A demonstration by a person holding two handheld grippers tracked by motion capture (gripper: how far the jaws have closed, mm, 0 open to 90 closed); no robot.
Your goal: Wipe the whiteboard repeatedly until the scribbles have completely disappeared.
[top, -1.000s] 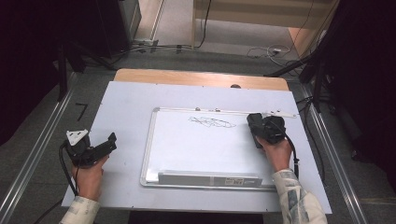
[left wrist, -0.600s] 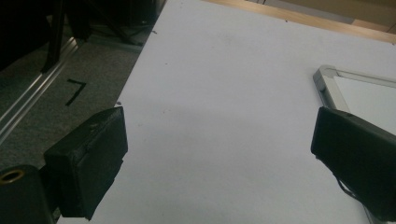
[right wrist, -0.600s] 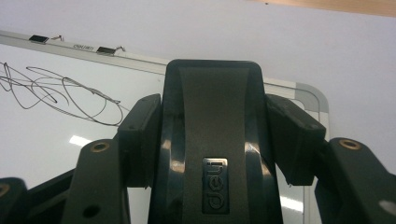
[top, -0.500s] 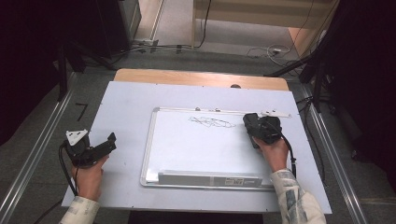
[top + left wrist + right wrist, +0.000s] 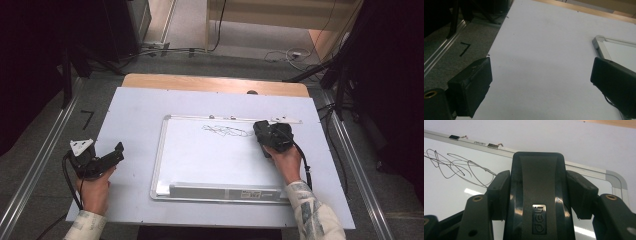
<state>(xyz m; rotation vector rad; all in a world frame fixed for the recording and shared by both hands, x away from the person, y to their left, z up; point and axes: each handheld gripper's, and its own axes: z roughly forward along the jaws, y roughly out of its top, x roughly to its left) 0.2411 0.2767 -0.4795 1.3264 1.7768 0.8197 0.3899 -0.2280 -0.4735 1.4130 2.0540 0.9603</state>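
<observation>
A whiteboard (image 5: 210,165) lies flat on the pale table sheet (image 5: 135,110), with a thin black scribble (image 5: 227,131) near its far edge. My right gripper (image 5: 266,132) rests on the board's far right part, just right of the scribble, shut on a black board eraser (image 5: 539,195). In the right gripper view the scribble (image 5: 456,167) lies to the left of the eraser, and the board's frame (image 5: 584,168) runs past its tip. My left gripper (image 5: 116,151) sits on the sheet left of the board, its jaws wide open (image 5: 541,72) with nothing between them.
A grey ledge (image 5: 220,191) runs along the board's near edge, and small clips (image 5: 285,120) sit on its far frame. A wooden table edge (image 5: 200,82) lies beyond the sheet. Metal rails (image 5: 45,160) flank the table, with cables (image 5: 285,54) on the floor behind.
My right gripper with the eraser has shifted a little to the left along the board, closer to the scribble. The left gripper has stayed put.
</observation>
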